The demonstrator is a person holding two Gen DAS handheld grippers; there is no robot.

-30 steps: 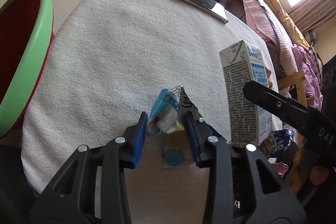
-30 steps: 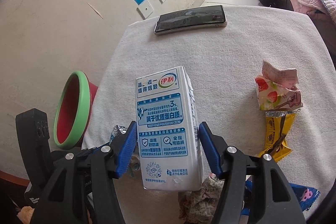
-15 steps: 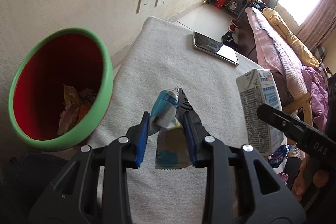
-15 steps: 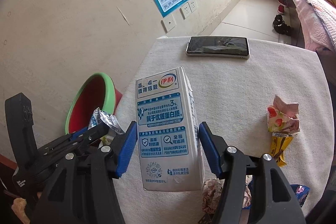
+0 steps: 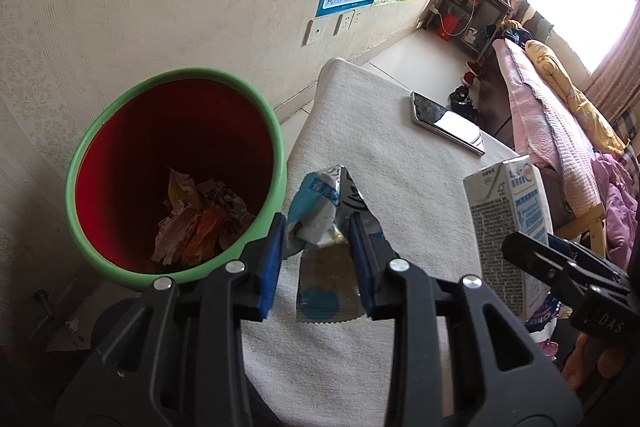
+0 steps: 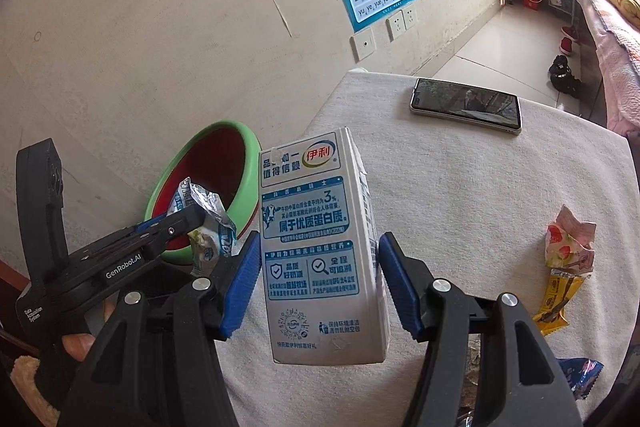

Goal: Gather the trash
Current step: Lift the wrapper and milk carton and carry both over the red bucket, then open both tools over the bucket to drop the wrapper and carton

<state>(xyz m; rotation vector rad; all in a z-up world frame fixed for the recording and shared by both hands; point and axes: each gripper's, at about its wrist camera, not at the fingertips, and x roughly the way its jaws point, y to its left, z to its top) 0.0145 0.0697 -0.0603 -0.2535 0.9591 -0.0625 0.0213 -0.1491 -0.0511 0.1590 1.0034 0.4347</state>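
Note:
My left gripper (image 5: 318,241) is shut on a crumpled blue and silver wrapper (image 5: 326,211), held in the air just right of the bin's rim. The bin (image 5: 80,163) is red inside with a green rim and holds several crumpled wrappers at its bottom. My right gripper (image 6: 320,267) is shut on an upright white and blue milk carton (image 6: 320,247), lifted above the white towel-covered table (image 6: 480,195). In the right wrist view the left gripper (image 6: 192,227) shows with its wrapper (image 6: 206,223) in front of the bin (image 6: 250,163).
A phone (image 6: 466,105) lies at the table's far edge. A pink and a yellow wrapper (image 6: 566,259) lie at the table's right, with a blue one (image 6: 578,371) and crumpled paper near the front. A wall with posters and sockets runs behind; a bed stands at right.
Both grippers have risen and moved left toward the bin, each carrying its item. The bin's inside has come into the left wrist view, and the wrapper now hangs beside its rim.

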